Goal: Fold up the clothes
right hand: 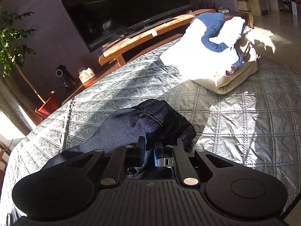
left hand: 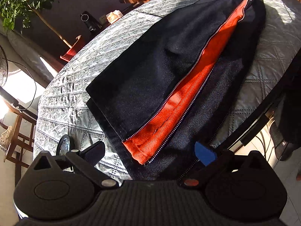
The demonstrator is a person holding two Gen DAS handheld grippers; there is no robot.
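1. Left tool: wide open, gripping nothing, poised just above the hem end of the orange panel, one finger over the quilted cover and the other over cloth.
2. Dark denim garment: spread flat and long on the quilted cover, unzipped so that the orange panel shows as a narrow wedge down its middle.
3. Handling, as a judgement: thick twill, fairly heavy for cloth, soft enough to crease but likely to sag and drag when lifted by one point. Not fragile, not slippery.
4. Zip teeth along both sides of the orange panel: hard and ridged, so better avoided under the pads.
5. Best hold for the left side: probably the stitched hem corner beside the orange panel, where the doubled layers give a firm bite.
6. Right tool: closed on a bunched fold of the same denim, at the garment's end far from the orange panel's hem.
7. Pile of folded clothes: well beyond that end, further from the orange panel.
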